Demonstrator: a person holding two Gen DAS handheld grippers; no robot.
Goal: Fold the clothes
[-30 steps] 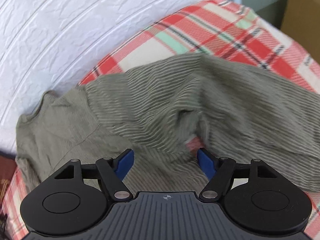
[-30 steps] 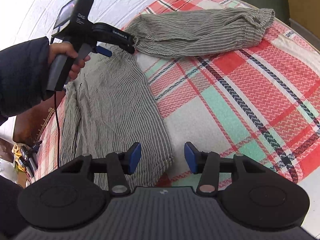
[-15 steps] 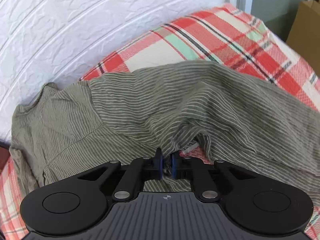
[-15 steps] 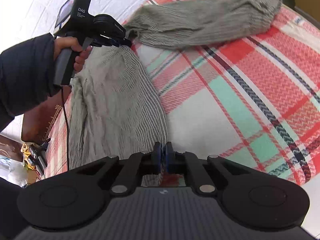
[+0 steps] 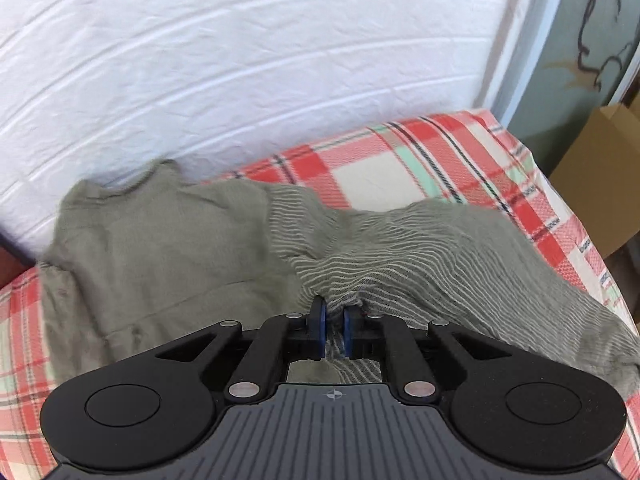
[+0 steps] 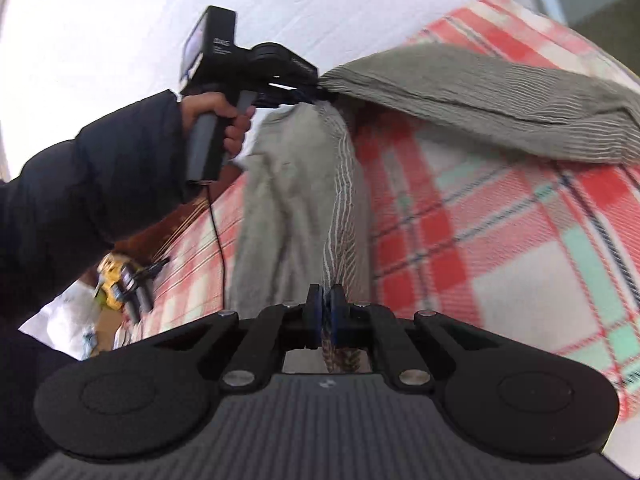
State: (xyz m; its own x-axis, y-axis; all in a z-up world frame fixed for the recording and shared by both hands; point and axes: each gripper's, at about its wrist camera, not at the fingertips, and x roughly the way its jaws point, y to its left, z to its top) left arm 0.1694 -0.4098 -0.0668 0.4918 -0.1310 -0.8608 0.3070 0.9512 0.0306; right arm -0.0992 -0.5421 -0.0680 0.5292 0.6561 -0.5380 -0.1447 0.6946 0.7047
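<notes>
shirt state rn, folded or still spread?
Partly lifted, not folded. The striped shirt hangs stretched between the left gripper and right gripper, both shut on it; one sleeve trails over the plaid blanket.

We can make out only one marking: pale lettering on the side of the screen housing (image 6: 212, 42) atop the left gripper (image 6: 320, 90), seen from the right wrist camera. It seems to read "DAS", but motion blur leaves us unsure. A smaller line beneath it is too blurred to read. From the left wrist camera we find no readable text.
</notes>
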